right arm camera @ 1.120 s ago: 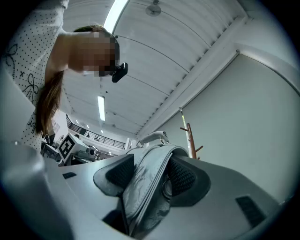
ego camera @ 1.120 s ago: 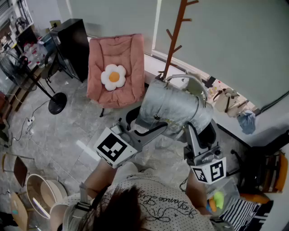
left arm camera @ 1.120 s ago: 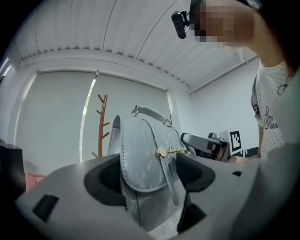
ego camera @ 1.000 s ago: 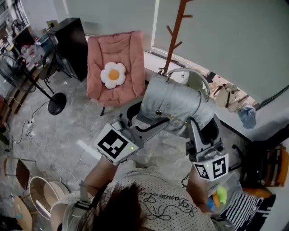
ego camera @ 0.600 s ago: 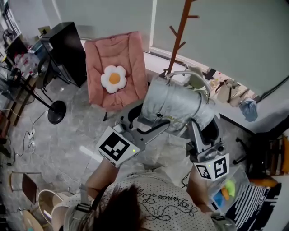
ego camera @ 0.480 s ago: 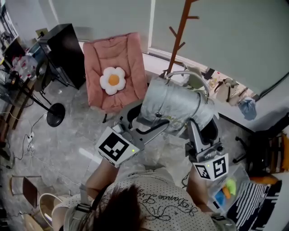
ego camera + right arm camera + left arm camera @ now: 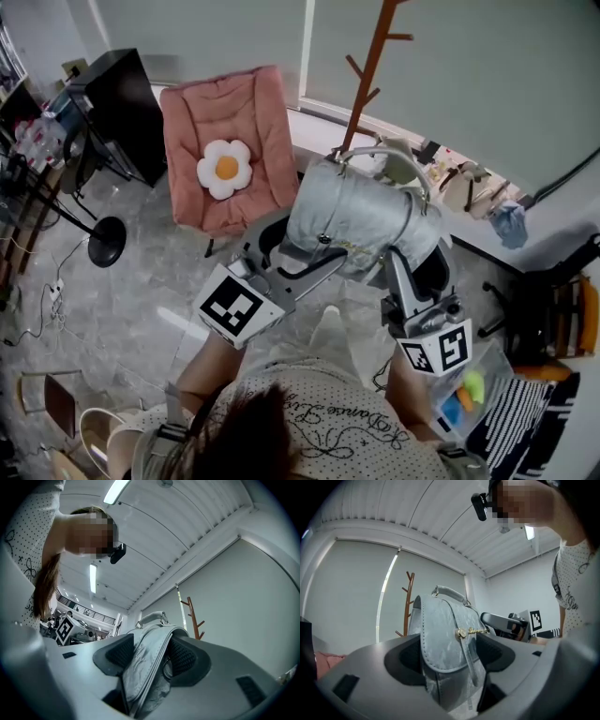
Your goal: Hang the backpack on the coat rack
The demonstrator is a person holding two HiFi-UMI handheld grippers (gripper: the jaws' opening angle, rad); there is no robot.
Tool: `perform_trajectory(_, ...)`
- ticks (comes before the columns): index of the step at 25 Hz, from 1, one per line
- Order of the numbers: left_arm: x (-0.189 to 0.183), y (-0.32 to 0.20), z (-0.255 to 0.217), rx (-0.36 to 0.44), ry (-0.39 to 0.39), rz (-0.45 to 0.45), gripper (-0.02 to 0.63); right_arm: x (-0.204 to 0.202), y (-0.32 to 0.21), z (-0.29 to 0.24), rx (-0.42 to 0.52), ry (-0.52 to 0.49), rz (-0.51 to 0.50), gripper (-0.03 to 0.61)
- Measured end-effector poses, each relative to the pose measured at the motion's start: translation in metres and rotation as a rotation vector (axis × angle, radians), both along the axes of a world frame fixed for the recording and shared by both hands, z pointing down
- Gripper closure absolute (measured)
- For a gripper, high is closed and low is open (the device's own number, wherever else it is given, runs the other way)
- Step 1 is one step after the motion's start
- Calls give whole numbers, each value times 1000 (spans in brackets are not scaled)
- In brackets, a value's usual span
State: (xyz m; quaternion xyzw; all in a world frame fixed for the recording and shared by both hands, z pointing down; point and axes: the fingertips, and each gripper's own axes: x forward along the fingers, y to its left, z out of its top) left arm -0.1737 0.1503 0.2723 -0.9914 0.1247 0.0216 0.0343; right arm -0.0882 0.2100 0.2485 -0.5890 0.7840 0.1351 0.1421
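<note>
White dotted tee (image 7: pixel 328 427) w/ black script, dark hair (image 7: pixel 251 433) at 6; left gripper (image 7: pixel 315 262), right gripper (image 7: pixel 396 267) grey, b&w cubes (image 7: pixel 232 309).

The room is seen from above by the head view, which is turned steeply down to the floor (image 7: pixel 141 281). Each gripper view is set low behind its own jaws and looks along them, very near the backpack (image 7: pixel 445 634), which is taken from opposite sides. Backpack and coat rack (image 7: pixel 408 603) are shared by all three views.
</note>
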Motion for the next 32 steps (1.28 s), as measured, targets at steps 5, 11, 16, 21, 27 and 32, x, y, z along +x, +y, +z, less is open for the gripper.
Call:
perform_trajectory(5,29,-24,0,9,-3,-48,285,31,-28,1,8,1,-46,336)
perform_trajectory(11,78,-56,-3,17,0,-117,287,83,-66,-3,19,11,-120,336)
perform_trajectory(16,117,-73,-5,28,-3,-159,287,125,-87,-5,19,17,-168,336)
perform_trajectory(21,141,-87,-6,14,-10,-182,287,150,-104,-7,20,10,-188,336)
perform_trajectory(27,156,-115,0,10,-24,-174,288,165,-132,0,11,-8,-184,336)
perform_trajectory(32,168,-152,5,5,-12,-123,290,176,-165,4,8,2,-132,336)
